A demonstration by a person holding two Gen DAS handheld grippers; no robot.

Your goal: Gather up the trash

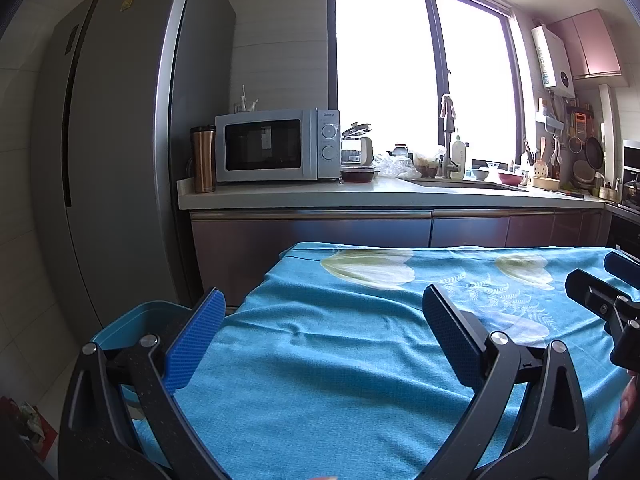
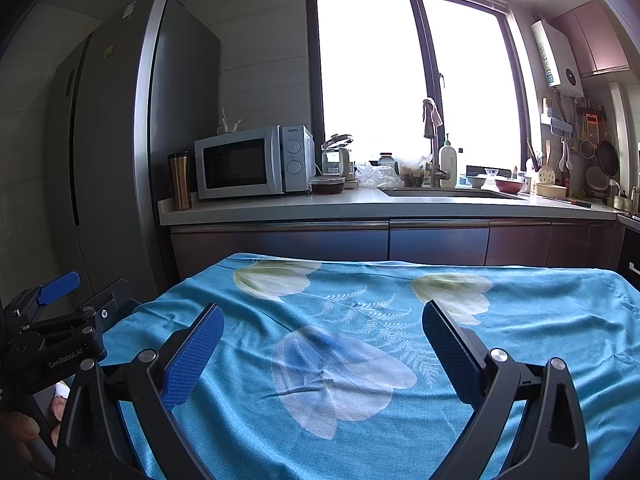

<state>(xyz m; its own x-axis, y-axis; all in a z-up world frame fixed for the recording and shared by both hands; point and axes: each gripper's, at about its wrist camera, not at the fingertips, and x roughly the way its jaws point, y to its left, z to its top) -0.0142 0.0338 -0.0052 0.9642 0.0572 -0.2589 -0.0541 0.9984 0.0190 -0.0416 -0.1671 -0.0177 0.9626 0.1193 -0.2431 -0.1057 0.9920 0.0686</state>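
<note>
Both grippers hover level over a blue tablecloth (image 2: 520,320); the left gripper (image 1: 320,328) is spread wide, empty. The right gripper (image 2: 320,340) is likewise spread, empty.

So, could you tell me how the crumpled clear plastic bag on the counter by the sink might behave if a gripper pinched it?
The plastic bag looks thin and crumpled, so it would probably be floppy and light. Its glossy film may slip between the pads. It lies among jars beside the sink, so dragging it could perhaps nudge them.
</note>
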